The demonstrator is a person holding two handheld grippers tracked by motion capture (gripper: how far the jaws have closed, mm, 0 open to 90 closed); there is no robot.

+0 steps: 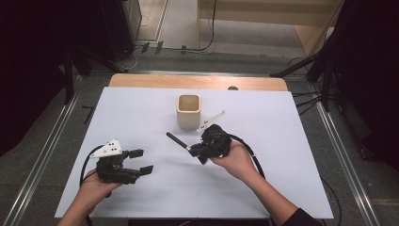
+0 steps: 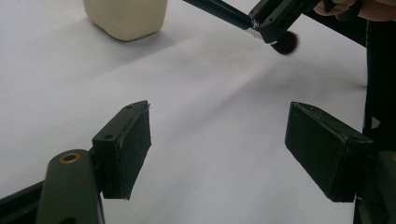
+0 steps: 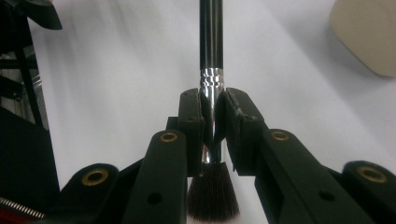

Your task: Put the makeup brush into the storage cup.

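High view: nearest us, the left gripper (image 1: 141, 161) rests low over the white counter (image 1: 282, 141) in the person's left hand (image 1: 94, 186), well to the near left of the cream cup (image 1: 188, 111); its fingers stand wide apart with nothing between them. We note the right gripper (image 1: 192, 150) in the right hand (image 1: 237, 162), near the cup on its near right side, fingers closed on a black makeup brush (image 1: 176, 140) whose handle points toward the cup's near left.

Left gripper view: both finger pads (image 2: 135, 144) frame bare counter. We see the cup (image 2: 125, 16) beyond them, and to its right the brush (image 2: 233, 16) held in the right gripper (image 2: 268, 25), bristles hanging clear above the counter.

Right gripper view: the fingers (image 3: 194, 121) clamp the brush (image 3: 211, 46) at its silver ferrule, bristles toward the camera, handle running away; the cup (image 3: 369, 32) lies to the right of the handle, apart from it.
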